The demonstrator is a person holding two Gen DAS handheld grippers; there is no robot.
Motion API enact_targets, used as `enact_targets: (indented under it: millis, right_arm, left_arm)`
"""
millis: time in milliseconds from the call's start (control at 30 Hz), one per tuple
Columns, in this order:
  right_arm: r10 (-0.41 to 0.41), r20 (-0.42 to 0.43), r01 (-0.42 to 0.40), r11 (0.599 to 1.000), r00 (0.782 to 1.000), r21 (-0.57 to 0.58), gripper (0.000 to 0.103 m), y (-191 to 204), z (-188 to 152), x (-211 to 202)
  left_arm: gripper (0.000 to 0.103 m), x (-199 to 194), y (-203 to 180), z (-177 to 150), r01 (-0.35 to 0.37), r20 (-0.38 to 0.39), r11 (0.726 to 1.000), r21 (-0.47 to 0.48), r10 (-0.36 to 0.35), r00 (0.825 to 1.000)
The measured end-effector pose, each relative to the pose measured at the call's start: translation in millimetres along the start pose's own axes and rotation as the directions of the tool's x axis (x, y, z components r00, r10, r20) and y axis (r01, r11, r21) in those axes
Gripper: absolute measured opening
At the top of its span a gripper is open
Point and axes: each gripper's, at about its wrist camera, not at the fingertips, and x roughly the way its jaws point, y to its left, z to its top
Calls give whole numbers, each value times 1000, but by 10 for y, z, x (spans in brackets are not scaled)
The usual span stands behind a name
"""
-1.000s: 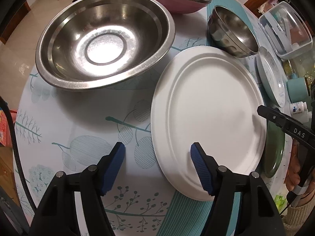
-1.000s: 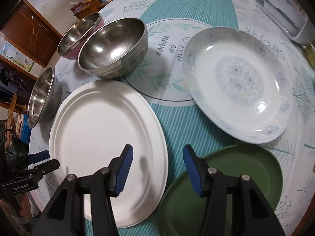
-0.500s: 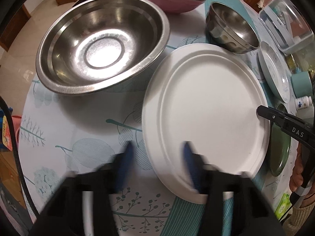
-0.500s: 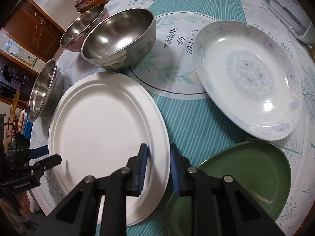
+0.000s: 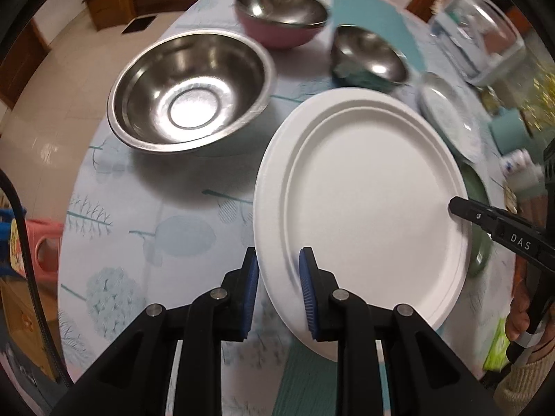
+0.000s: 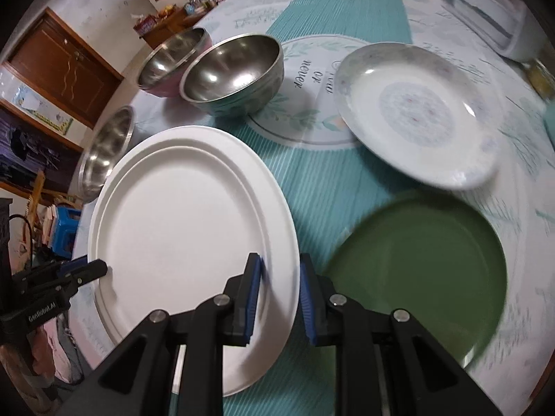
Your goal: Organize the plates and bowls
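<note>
A large white plate is held off the table between both grippers. My left gripper is shut on its near-left rim. My right gripper is shut on the opposite rim of the same white plate. The right gripper also shows at the right of the left wrist view. A green plate lies under the right side of the white plate. A patterned white plate lies beyond it.
A large steel bowl stands left of the white plate. A pink bowl with a steel bowl in it and a small steel bowl stand farther back. A clear lidded box and small containers sit at the right edge.
Both grippers have closed from open onto opposite rims of the white plate. The plate has risen off the table and both wrist views have pulled back upward.
</note>
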Motion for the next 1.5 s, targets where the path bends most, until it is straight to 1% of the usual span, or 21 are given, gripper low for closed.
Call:
enact_targets:
  millis: [67, 167, 267, 300, 333, 500, 567, 633, 733, 900, 1133, 1333, 1500]
  right_arm:
    - [7, 15, -7, 1000, 1000, 12, 21, -24, -179, -151]
    - [5, 32, -6, 999, 999, 38, 21, -122, -544, -426]
    - [-13, 52, 8, 996, 999, 85, 21, -249, -1009, -669]
    - [-26, 56, 20, 995, 998, 101, 21, -292, -1151, -722]
    - [-38, 57, 31, 994, 998, 109, 21, -335, -1210, -736]
    - [-136, 35, 129, 980, 990, 155, 22, -544, -1886, -857]
    - [-165, 26, 158, 974, 986, 164, 22, -632, -2083, -884]
    - [-194, 16, 187, 965, 981, 185, 22, -708, -2230, -862]
    - [-223, -9, 220, 952, 975, 213, 23, -815, -2356, -796]
    - [-269, -19, 268, 944, 963, 193, 23, -842, -2448, -753]
    - [-268, -39, 270, 943, 963, 194, 24, -841, -2488, -680]
    - [-266, -45, 270, 942, 963, 199, 24, -847, -2460, -631]
    - [-284, -73, 293, 937, 956, 192, 26, -853, -2457, -584]
  left_arm:
    - [22, -128, -123, -131, 19, 2, 999, 48, -19, 1000]
    - [22, -251, -373, -346, 36, -4, 992, 117, -35, 999]
    - [22, -303, -591, -621, 52, -19, 983, 177, -50, 999]
    - [22, -298, -674, -722, 58, -26, 979, 195, -54, 998]
    - [22, -285, -774, -855, 61, -38, 973, 221, -54, 998]
    - [23, -125, -1165, -1294, 68, -84, 944, 324, -43, 996]
    - [23, -59, -1298, -1457, 65, -90, 931, 358, -34, 995]
    - [23, 12, -1425, -1550, 45, -93, 922, 386, -10, 996]
    - [24, 132, -1531, -1644, 33, -112, 918, 396, 12, 994]
    - [24, 266, -1562, -1699, 27, -141, 917, 399, 32, 990]
    - [25, 358, -1537, -1701, 15, -167, 926, 378, 53, 985]
    - [26, 332, -1507, -1749, -1, -152, 922, 386, 65, 986]
    - [26, 356, -1646, -1719, -15, -147, 916, 401, 80, 986]
